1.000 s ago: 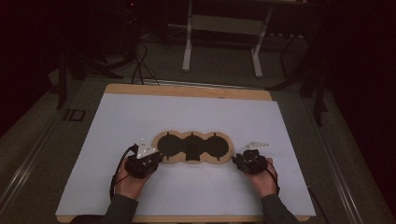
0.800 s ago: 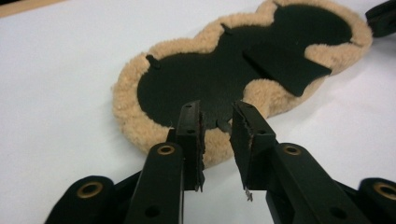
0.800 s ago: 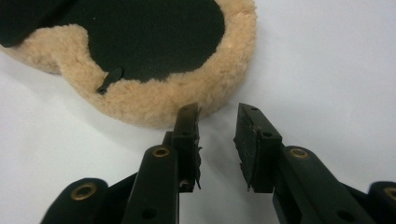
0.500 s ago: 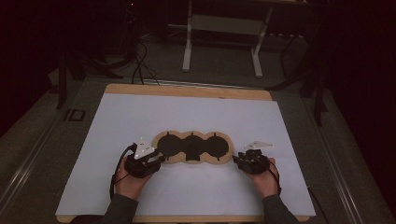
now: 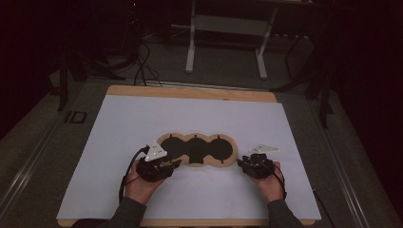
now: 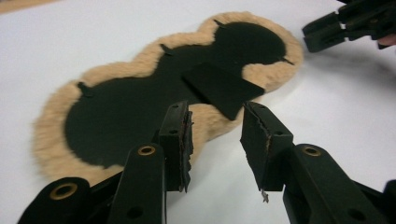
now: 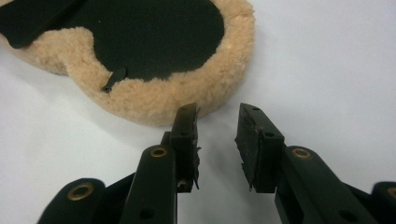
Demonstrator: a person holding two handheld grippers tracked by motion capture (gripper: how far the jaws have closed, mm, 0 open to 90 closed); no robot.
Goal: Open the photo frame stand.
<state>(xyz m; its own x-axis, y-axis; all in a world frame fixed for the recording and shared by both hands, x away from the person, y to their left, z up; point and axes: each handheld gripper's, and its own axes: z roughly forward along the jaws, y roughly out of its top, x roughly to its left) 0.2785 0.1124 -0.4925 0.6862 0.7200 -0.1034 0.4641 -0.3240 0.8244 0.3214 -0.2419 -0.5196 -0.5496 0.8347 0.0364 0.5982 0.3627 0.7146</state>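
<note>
Left gripper point(image 5: 172, 165) and right gripper point(image 5: 243, 164), both part open and empty, are sitting at opposite ends of the fleece pad point(image 5: 196, 150), lying long-axis left-right between them, left jaws nearer its edge.

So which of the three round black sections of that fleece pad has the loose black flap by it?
The middle section of the fleece pad: a flat black flap sticks out from it over the tan rim toward the left hand-held gripper. The end sections have only small tabs.

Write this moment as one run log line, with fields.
left gripper: open, at pad's near edge | right gripper: open, beside end | fleece-edged three-lobe pad: flat on white table sheet
</note>
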